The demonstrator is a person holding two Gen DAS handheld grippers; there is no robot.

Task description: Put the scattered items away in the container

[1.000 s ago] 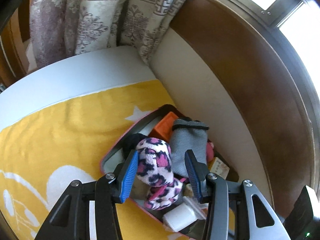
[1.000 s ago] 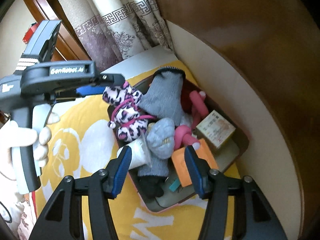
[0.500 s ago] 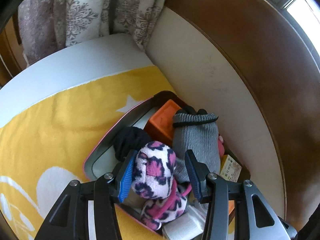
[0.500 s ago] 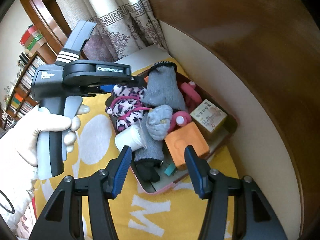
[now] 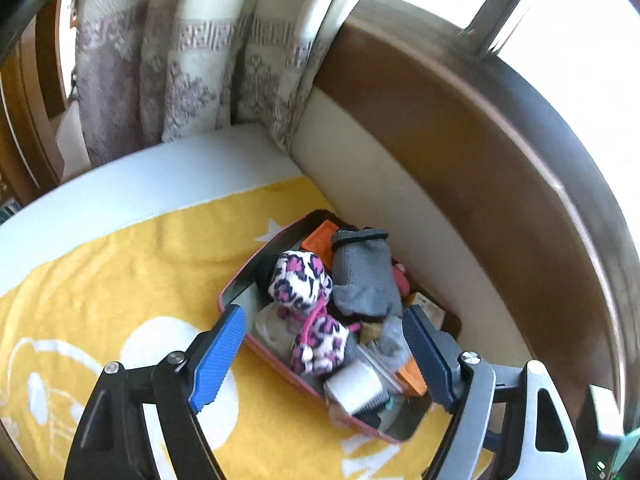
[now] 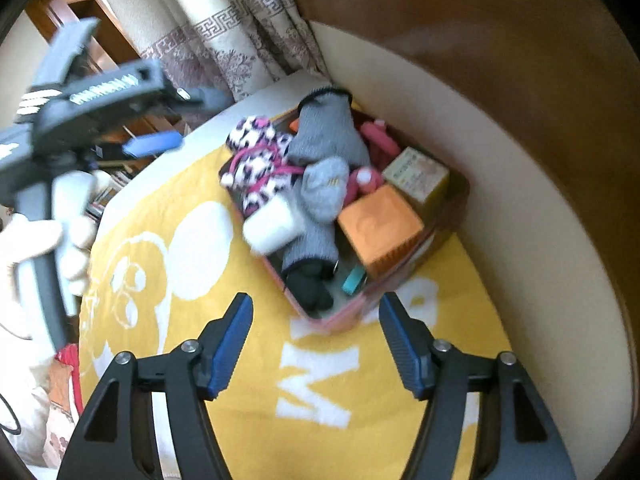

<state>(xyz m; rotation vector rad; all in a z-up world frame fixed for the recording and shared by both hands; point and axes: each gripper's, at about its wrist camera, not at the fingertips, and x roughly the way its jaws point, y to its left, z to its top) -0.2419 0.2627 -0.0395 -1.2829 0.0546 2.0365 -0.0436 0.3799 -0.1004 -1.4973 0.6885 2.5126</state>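
A: In the left wrist view, what looked risky?

B: The container [image 5: 236, 286], a pink-rimmed tray at lower centre on the yellow blanket [image 5: 120, 272], was heaped. The leopard plush [image 5: 304, 280] sat on top of the pile with its lower part draped toward the near rim, beside the grey sock [image 5: 362, 276]. I judged it could slide out onto the blanket, since nothing pinned it. The white roll [image 5: 352, 388] at the near corner also looked perched.

A: And the left gripper [image 5: 324, 356]?

B: It was angled steeply down over the tray, jaws opening, both blue pads clear of everything. Nothing was between them; the plush lay beyond, released.

A: The right wrist view?

B: Same tray in the upper middle, against the cream wall [image 6: 520, 208]. The orange block [image 6: 380, 224] and the printed box [image 6: 416, 172] crowded the right side, so the load stood above the rim. A nudge on the tray edge could have spilled the white roll, which overhung the left rim.

A: The right gripper [image 6: 316, 340]?

B: At bottom centre, tilted down over bare blanket short of the tray, jaws opening and empty. At upper left the left gripper, blurred, was held in a white-gloved hand [image 6: 48, 248].
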